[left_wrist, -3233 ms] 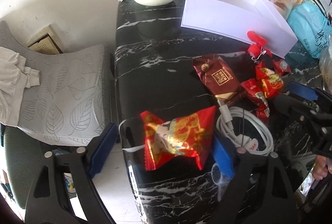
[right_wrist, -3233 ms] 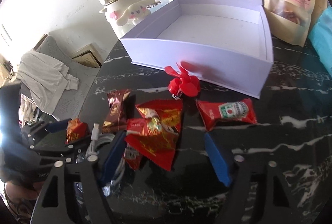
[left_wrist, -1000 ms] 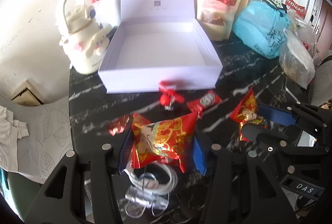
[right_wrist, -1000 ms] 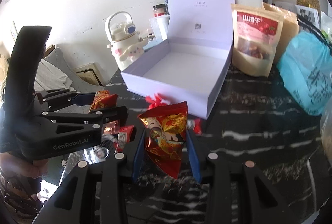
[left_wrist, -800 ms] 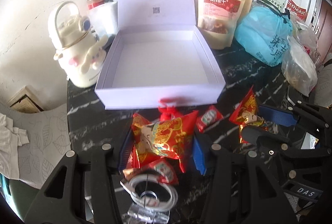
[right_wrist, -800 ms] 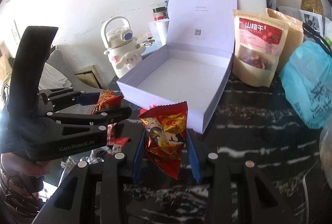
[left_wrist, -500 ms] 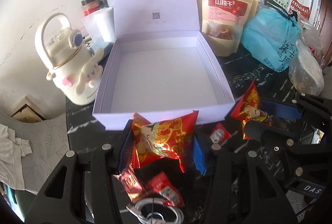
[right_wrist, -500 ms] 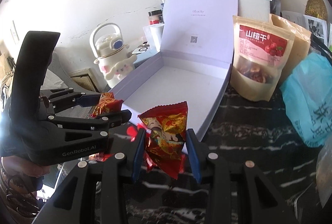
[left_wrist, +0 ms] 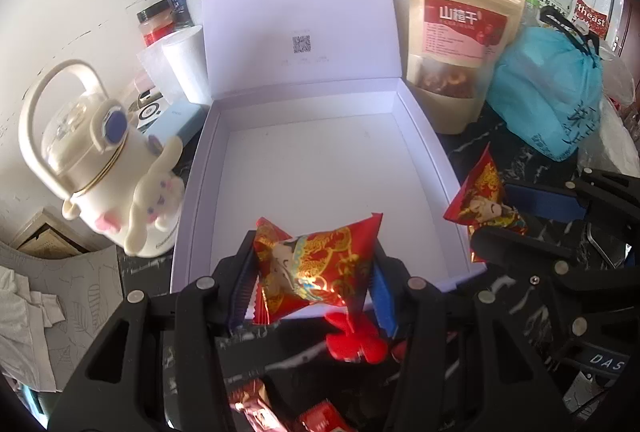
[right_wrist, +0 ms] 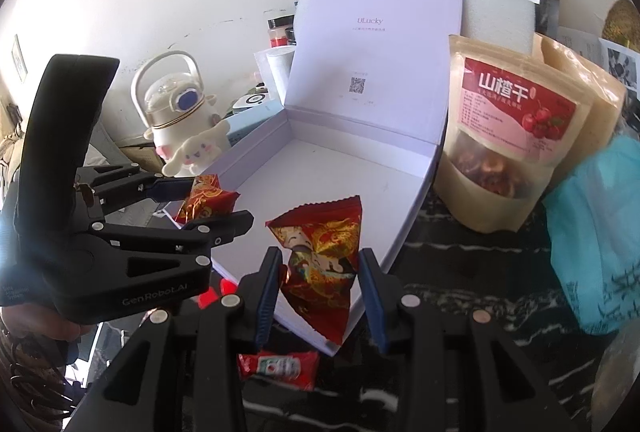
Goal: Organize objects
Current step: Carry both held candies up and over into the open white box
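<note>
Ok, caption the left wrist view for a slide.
Left gripper holds a red snack packet over the open white box, right gripper alongside.

Both my grippers now hang at the open white gift box [left_wrist: 316, 172], where 3.2 s ago they were low over the black marble table among the scattered snacks. My left gripper [left_wrist: 312, 272], then open around a red-and-gold snack packet [left_wrist: 316, 268] lying on the table, now clamps it in the air above the box's near wall. My right gripper [right_wrist: 318, 276], then open over the red packets, now pinches its own red-and-gold packet [right_wrist: 320, 264] at the box's near corner. The white charging cable has dropped out of both views.
</note>
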Demonstrator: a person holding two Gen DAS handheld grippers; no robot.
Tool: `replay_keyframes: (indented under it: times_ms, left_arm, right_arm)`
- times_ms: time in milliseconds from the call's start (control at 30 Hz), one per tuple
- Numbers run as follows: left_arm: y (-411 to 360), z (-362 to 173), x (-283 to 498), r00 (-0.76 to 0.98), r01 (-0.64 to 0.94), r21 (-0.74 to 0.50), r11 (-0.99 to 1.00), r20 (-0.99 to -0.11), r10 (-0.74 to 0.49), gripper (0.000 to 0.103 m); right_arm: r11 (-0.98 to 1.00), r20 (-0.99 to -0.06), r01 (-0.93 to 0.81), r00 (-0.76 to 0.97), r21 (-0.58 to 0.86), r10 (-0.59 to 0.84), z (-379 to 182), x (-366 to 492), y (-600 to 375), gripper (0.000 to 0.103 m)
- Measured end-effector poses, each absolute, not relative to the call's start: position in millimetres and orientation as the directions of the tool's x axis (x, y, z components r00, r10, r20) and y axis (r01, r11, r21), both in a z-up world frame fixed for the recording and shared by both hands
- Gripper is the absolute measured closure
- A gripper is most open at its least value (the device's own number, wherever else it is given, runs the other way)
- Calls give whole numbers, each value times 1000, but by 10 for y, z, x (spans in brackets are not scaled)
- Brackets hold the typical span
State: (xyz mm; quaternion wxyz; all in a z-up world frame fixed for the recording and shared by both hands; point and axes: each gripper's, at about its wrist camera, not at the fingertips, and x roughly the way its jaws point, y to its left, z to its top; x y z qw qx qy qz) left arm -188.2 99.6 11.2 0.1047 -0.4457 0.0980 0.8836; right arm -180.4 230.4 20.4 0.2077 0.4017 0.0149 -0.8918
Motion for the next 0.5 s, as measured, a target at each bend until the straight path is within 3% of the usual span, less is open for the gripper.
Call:
replay_keyframes:
  times_ms: [500]
  left_arm:
    - [1032,-75,-2436,-562,-268,108,-957,-824,64,54]
  right_arm:
    - [-913,-740,391,-578,118,-344,54,-2383,2269,64]
